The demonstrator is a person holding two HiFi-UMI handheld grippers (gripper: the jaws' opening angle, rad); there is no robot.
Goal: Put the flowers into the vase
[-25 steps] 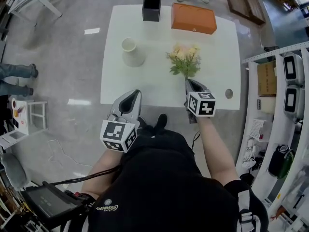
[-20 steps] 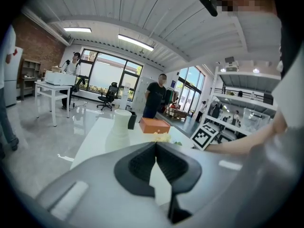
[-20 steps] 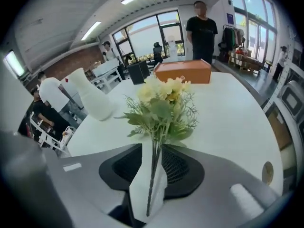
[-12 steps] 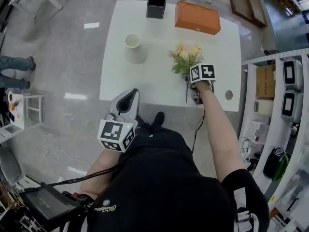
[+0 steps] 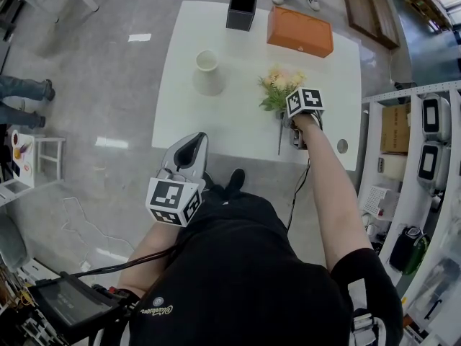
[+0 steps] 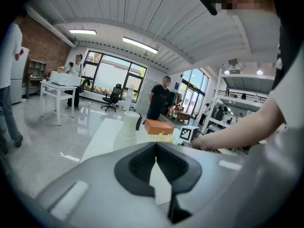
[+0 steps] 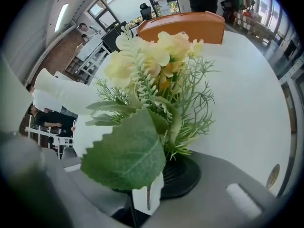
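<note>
A bunch of pale yellow flowers (image 5: 279,86) with green leaves lies on the white table (image 5: 230,125), its thin stem (image 5: 280,137) pointing toward the front edge. My right gripper (image 5: 294,137) points steeply down over the stem. In the right gripper view the flowers (image 7: 152,65) fill the frame; the right gripper (image 7: 148,201) is closing, the stem stands in the gap and the pads do not press on it. The white vase (image 5: 207,71) stands upright at the table's left, empty. My left gripper (image 5: 194,141) hangs shut before the table, holding nothing.
An orange box (image 5: 300,32) and a black open box (image 5: 241,11) sit at the table's far edge. A small round hole (image 5: 342,145) marks the front right corner. White shelving (image 5: 425,143) stands to the right. People's feet show at the far side and the left.
My right gripper has moved forward and down from the table's front edge, tipping to point down over the stem. The flowers and my left gripper stay where they were.
</note>
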